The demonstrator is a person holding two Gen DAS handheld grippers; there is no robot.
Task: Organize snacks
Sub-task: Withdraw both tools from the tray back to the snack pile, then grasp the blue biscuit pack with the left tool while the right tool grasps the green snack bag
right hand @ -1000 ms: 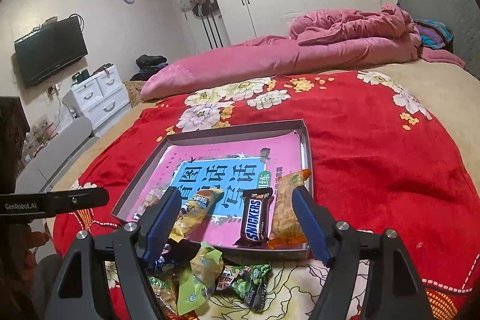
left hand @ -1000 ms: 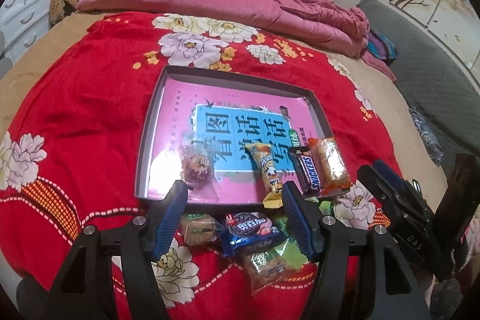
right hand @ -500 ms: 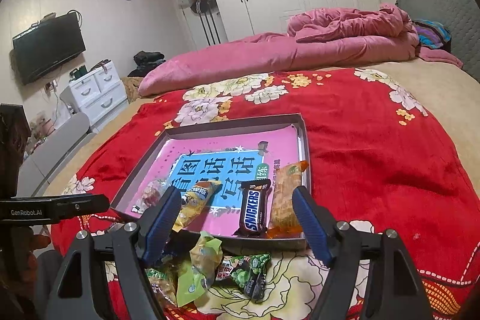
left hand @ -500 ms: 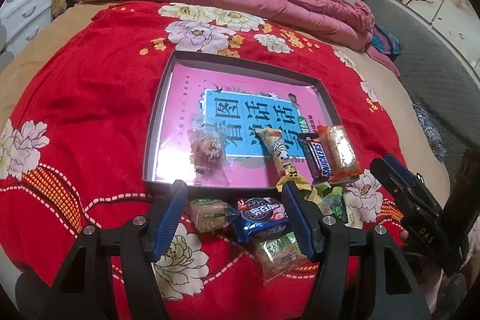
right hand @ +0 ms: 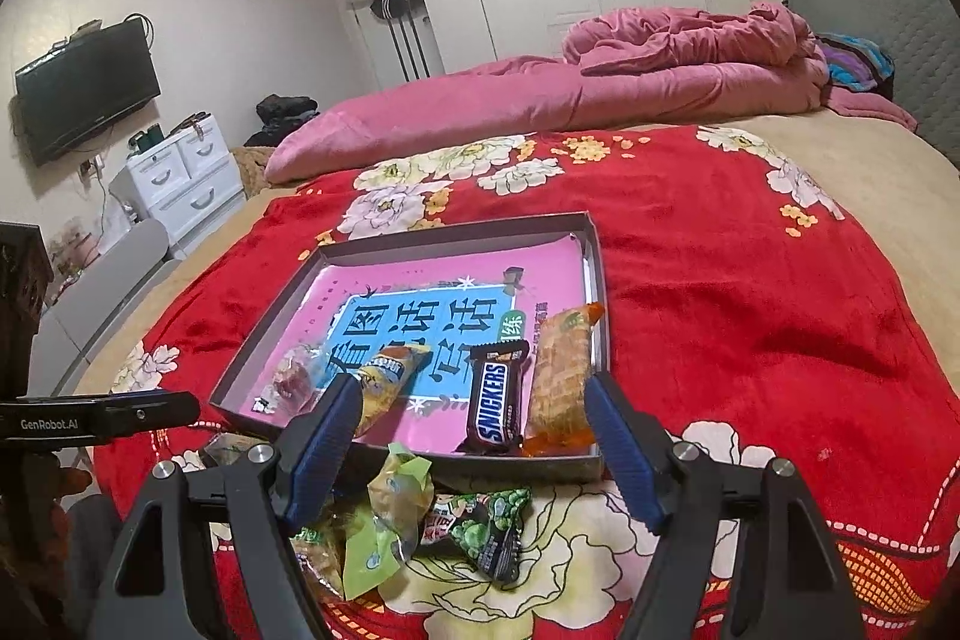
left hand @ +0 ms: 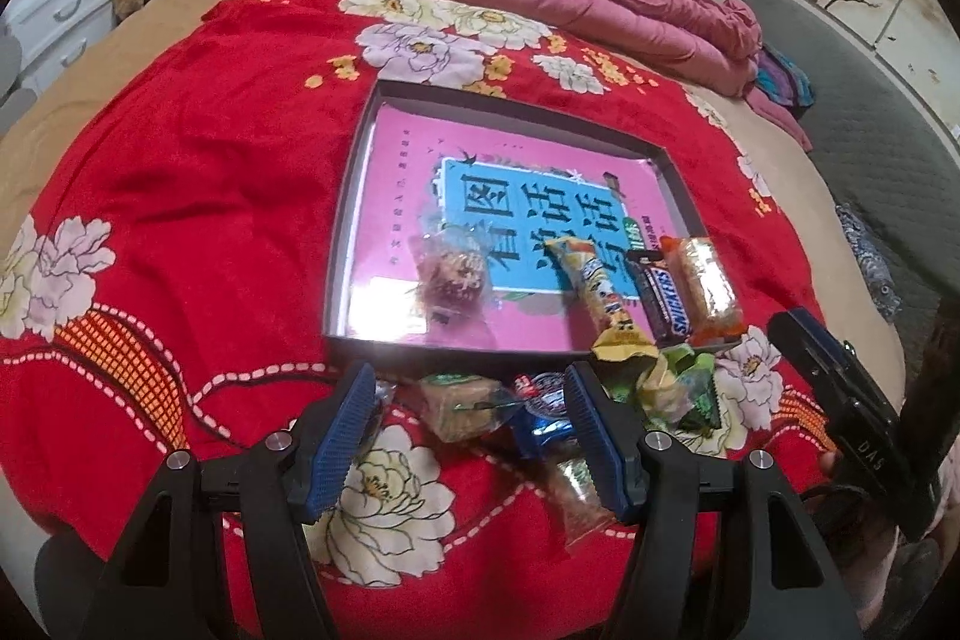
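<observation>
Over the last second the left gripper (left hand: 468,421) has crept down and in toward the loose snacks, so the tray (left hand: 351,196) now sits higher in its view and the tan-wrapped snack (left hand: 462,400) lies right between its blue pads. That reads as the approach to the next pick: four snacks are already in the tray, and the pile on the red blanket (left hand: 198,172) is what is left to organize. The right gripper (right hand: 468,436) has kept its place.

In the left wrist view the tray fills the centre, with a clear pouch (left hand: 450,274) at 7 o'clock inside it, and a yellow bar (left hand: 594,286), a Snickers bar (left hand: 663,298) and an orange packet (left hand: 705,280) lined toward 5 o'clock. Just outside the near rim, at 6 o'clock, lie the tan snack, a blue packet (left hand: 543,406) beside it and green wrappers (left hand: 678,382) toward 5 o'clock.

The left gripper tilts steeply down over the pile, jaws spread, pads either side of the tan snack and not pressing it. The right gripper slants more gently, jaws spread and empty, with a dark green packet (right hand: 486,526) and a pale green wrapper (right hand: 390,508) on the blanket below it
</observation>
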